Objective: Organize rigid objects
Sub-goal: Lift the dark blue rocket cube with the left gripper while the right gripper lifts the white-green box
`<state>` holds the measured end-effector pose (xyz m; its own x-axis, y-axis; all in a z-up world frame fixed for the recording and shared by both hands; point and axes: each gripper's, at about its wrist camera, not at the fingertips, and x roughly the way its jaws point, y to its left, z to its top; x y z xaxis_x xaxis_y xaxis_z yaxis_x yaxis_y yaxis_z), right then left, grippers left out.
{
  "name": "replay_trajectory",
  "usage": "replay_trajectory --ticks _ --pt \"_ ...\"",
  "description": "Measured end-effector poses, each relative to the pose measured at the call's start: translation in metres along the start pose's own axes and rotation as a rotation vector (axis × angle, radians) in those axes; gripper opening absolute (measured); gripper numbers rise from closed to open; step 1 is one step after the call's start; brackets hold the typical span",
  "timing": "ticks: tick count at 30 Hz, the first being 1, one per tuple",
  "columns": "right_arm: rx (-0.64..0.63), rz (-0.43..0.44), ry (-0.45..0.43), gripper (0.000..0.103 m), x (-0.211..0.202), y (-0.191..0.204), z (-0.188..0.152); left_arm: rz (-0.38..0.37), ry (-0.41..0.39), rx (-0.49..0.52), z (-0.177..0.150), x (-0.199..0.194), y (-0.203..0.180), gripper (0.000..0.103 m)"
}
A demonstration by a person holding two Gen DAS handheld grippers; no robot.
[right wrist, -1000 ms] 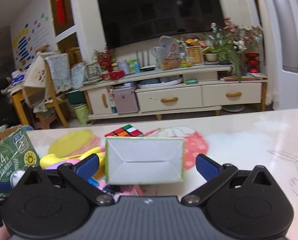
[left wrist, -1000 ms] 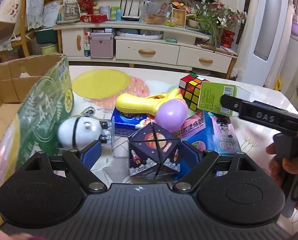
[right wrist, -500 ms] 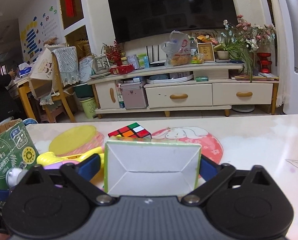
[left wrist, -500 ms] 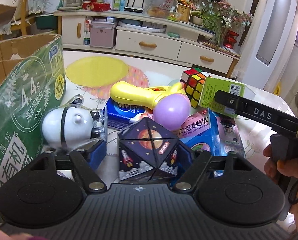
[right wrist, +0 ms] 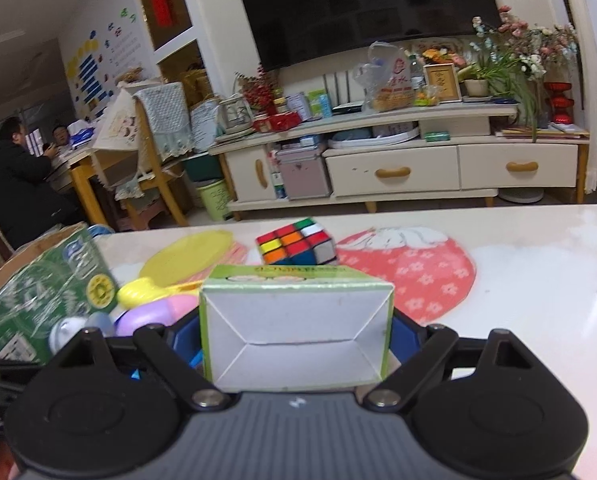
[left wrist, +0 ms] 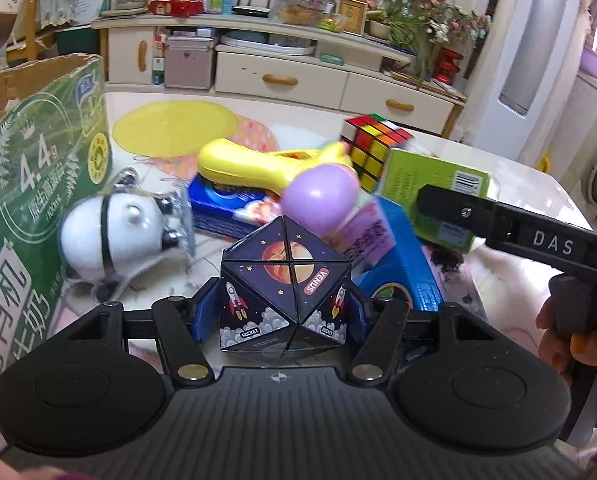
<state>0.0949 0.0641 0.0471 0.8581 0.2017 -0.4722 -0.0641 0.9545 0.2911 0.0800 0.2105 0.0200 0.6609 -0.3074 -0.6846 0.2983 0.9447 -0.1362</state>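
Both grippers' jaws have just been closing. Left gripper (left wrist: 284,312), angled downward, now pinches the space-print cube (left wrist: 284,292) above the table (left wrist: 530,196). Right gripper (right wrist: 296,334) clamps the green box (right wrist: 296,336), long axis pointing away, near the Rubik's cube (right wrist: 296,242).

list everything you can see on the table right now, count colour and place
space-print folding cube: 1, dark navy, between left gripper pads
green cardboard box: 1, between right gripper pads
colour puzzle cube: 1, multicolour, behind green box
yellow-and-purple plastic toy: 1, centre pile
white round toy: 1, beside carton
blue boxes: at least 2, under pile
green milk carton box: 1, left edge
left gripper: closing on cube
right gripper: on green box
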Motion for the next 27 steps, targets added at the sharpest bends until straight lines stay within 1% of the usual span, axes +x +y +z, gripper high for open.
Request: replay_trajectory --ticks 3,5,7,13,22,27 --pt "-0.03 0.017 0.015 0.089 -0.009 0.01 -0.006 -0.013 0.006 0.03 -0.009 -0.006 -0.009 0.075" --pt "-0.051 0.013 0.02 0.089 -0.015 0.017 -0.009 -0.017 0.008 0.043 -0.015 -0.011 -0.013 0.075" --pt "-0.07 -0.006 0.021 0.089 -0.021 0.022 -0.013 -0.025 0.012 0.044 -0.021 -0.015 -0.015 0.074" --pt "-0.069 -0.03 0.025 0.089 -0.042 0.025 -0.025 -0.044 0.022 0.063 -0.033 -0.025 -0.02 0.074" --pt "-0.091 -0.128 0.005 0.089 -0.071 0.036 -0.044 -0.087 0.036 0.09 -0.047 -0.033 -0.037 0.075" --pt "-0.09 -0.227 -0.058 0.089 -0.087 0.038 -0.045 -0.085 0.047 0.065 -0.049 -0.036 -0.034 0.075"
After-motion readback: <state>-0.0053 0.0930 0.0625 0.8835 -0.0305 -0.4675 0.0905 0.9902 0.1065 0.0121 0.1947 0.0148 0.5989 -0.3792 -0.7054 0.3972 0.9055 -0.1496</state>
